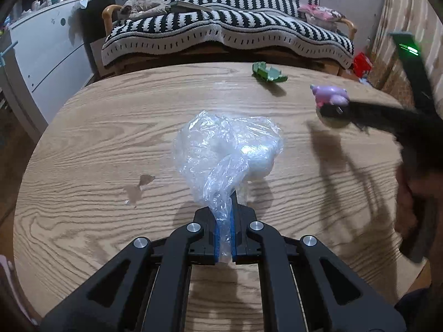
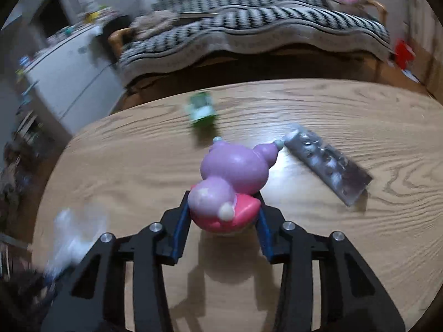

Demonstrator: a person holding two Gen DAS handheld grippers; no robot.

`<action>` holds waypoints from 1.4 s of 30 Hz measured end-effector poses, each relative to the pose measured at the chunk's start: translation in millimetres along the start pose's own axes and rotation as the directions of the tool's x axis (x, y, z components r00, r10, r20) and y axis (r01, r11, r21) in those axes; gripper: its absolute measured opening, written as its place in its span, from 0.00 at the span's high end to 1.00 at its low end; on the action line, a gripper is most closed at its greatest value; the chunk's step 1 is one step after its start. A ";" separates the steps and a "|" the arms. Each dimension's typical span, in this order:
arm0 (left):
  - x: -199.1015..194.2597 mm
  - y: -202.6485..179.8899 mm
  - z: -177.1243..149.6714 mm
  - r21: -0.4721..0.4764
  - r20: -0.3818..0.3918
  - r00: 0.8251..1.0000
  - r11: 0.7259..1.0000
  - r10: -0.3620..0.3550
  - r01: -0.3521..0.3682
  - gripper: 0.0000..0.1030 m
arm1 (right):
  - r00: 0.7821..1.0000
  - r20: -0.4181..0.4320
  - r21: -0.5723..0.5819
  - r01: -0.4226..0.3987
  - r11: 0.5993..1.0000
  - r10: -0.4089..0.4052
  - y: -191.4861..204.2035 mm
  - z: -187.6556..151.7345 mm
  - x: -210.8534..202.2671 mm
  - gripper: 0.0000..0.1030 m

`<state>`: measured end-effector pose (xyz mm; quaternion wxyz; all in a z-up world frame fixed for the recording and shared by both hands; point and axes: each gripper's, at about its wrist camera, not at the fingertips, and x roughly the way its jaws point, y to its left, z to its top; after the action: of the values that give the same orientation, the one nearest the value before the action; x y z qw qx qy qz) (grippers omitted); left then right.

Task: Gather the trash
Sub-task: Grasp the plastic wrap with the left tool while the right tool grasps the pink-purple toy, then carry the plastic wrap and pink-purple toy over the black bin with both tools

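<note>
Left wrist view shows your left gripper (image 1: 224, 221) clamped tight on the neck of a clear plastic bag (image 1: 227, 149), which bulges over the wooden table (image 1: 83, 138). Your right gripper (image 2: 224, 215) pinches a purple and pink toy figure (image 2: 232, 182) between its blue pads; a green carton scrap (image 2: 201, 108) and blister pack (image 2: 326, 166) lie beyond.

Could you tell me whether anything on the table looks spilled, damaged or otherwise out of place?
A small wet-looking stain marks the wooden table left of the clear plastic bag. The crumpled green carton lies near the far edge. The right gripper holds a purple toy figure, hardly trash.
</note>
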<state>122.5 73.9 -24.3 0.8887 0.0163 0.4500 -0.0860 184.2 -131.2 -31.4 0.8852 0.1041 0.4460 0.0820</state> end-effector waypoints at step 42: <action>-49.3 -566.2 -136.5 0.643 -0.245 0.800 0.526 -0.548 0.557 0.96 | 0.880 -0.154 0.666 0.429 0.610 -0.450 -524.0 -366.6 -376.7 0.58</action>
<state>-109.8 -462.3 -38.4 0.7403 0.2014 0.3720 -0.5226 -305.9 -685.7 -88.2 0.7823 0.3105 0.4430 -0.3087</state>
